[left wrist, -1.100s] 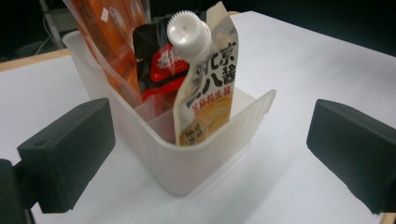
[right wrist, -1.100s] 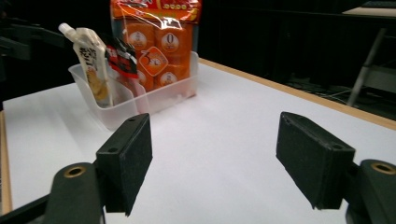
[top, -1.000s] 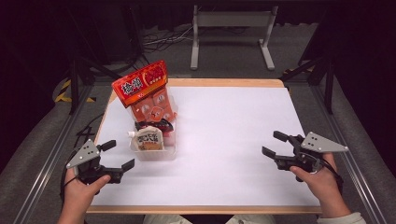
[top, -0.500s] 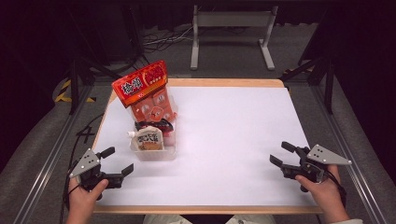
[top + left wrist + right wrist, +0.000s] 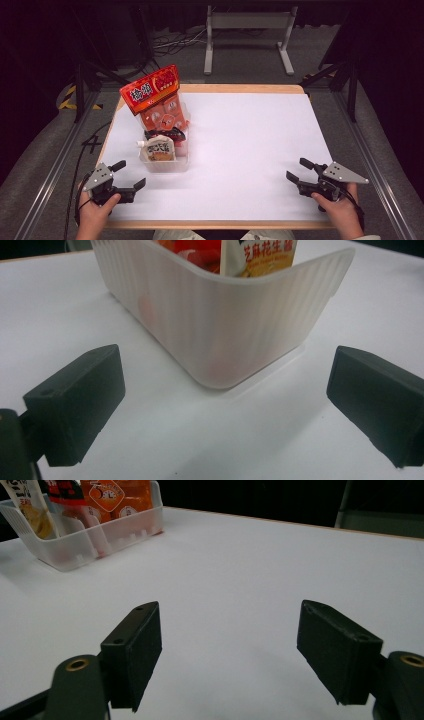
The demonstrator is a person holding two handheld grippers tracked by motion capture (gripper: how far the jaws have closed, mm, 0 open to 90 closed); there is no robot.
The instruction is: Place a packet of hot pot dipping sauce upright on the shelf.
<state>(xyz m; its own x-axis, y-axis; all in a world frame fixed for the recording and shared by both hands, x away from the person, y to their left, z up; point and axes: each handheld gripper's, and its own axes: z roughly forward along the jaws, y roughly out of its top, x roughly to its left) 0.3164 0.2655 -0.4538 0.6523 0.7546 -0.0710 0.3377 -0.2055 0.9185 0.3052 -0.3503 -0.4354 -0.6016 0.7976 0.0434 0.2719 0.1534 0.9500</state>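
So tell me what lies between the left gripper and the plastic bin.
Nothing. The left gripper view shows bare white table between the open left gripper and the plastic bin; the high view shows the same gap.

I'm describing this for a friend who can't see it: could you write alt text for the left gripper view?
A ribbed, see-through plastic tub stands on a white table, its rounded corner nearest the camera, with snack packets showing above its rim. The left gripper rests in front of it, its two black jaws wide apart and holding nothing.
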